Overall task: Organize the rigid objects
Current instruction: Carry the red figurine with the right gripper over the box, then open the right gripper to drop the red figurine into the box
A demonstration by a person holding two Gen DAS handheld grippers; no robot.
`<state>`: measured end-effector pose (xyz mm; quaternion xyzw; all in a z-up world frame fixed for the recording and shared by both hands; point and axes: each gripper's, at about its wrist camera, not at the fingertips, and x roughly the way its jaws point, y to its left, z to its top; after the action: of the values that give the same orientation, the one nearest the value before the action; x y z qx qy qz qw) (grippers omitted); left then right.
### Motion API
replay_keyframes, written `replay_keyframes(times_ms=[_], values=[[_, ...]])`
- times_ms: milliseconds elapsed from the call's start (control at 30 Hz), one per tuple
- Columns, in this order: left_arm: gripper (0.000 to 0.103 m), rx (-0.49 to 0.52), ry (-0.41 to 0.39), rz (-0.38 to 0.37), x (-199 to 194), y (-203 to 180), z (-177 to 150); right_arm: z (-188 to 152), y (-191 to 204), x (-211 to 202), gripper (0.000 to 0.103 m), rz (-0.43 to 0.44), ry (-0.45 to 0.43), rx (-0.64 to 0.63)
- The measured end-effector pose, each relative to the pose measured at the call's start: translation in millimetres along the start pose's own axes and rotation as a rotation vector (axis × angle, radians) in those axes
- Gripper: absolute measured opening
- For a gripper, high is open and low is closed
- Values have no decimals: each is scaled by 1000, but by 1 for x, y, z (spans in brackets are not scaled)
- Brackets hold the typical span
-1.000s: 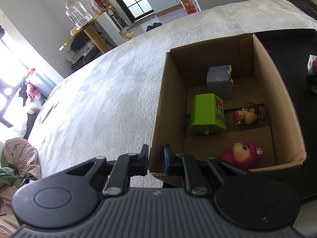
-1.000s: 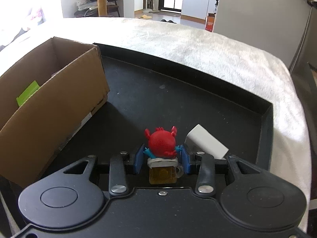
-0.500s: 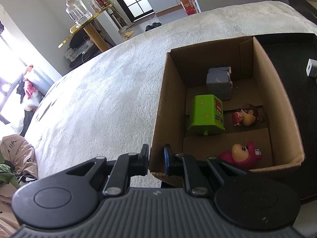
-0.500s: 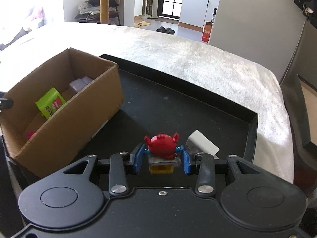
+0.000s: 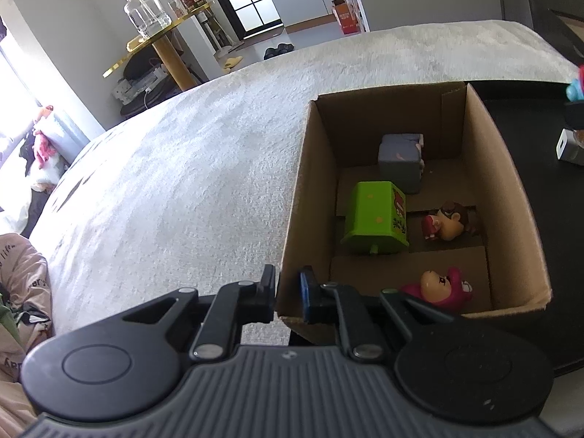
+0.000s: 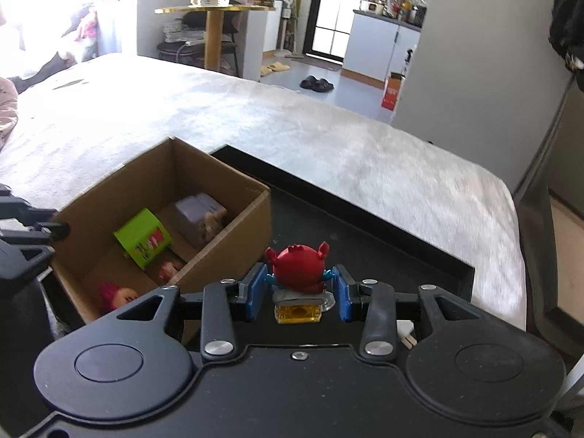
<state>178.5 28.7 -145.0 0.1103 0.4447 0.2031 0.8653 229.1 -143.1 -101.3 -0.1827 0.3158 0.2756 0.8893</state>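
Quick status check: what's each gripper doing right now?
Left gripper: shut on the near corner of the cardboard box.
Right gripper: shut on the red crab figurine, held above the black tray.

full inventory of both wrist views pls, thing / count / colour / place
Open cardboard box: 1, brown, on the black tray's left part.
Shallow black tray: 1, black, on the white fuzzy blanket.
Green carton box: 1, lime green, inside the box, tilted.
Grey-lilac cube box: 1, inside the box, far end.
Brown-haired figurine: 1, lying in the box, middle right.
Pink bear figurine: 1, lying in the box, near end.
Red crab figurine on a yellow base: 1, held above the tray.
White block: 1, on the tray.
Left gripper: fingers shut on the box's near corner wall.
Right gripper: fingers shut on the crab figurine.
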Motion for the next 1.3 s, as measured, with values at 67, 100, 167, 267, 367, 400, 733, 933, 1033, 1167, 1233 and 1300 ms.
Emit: replay_keyframes(times_ms=[67, 100, 167, 267, 367, 400, 733, 933, 1033, 1167, 1233, 1300], values=[[12, -9, -1, -8, 0, 1, 0, 6, 7, -1, 39, 5, -7, -19], [12, -13, -3, -13, 0, 2, 0, 9, 10, -1, 39, 7, -9, -28], [11, -21, -7, -22, -1, 4, -1, 14, 17, -2, 39, 10, -14, -48], [11, -36, -8, -39, -2, 8, -2, 22, 27, -3, 39, 19, -20, -62], [11, -46, -8, -49, -2, 10, -3, 29, 38, -3, 39, 21, -25, -90], [11, -48, -10, -51, -2, 11, -3, 31, 42, -2, 39, 25, -27, -96], [10, -63, -9, -74, -2, 15, -4, 44, 68, 8, 39, 46, -21, -144], [10, -72, -9, -86, -2, 17, -4, 49, 74, 13, 39, 51, -20, -168], [10, -77, -9, -92, -1, 18, -4, 52, 77, 16, 39, 49, -23, -181], [10, -78, -9, -95, -1, 19, -4, 56, 78, 20, 43, 12, -42, -189], [10, -80, -8, -95, -1, 19, -4, 54, 81, 21, 54, -41, -57, -212], [10, -79, -8, -99, -1, 19, -5, 53, 80, 21, 55, -42, -57, -219]])
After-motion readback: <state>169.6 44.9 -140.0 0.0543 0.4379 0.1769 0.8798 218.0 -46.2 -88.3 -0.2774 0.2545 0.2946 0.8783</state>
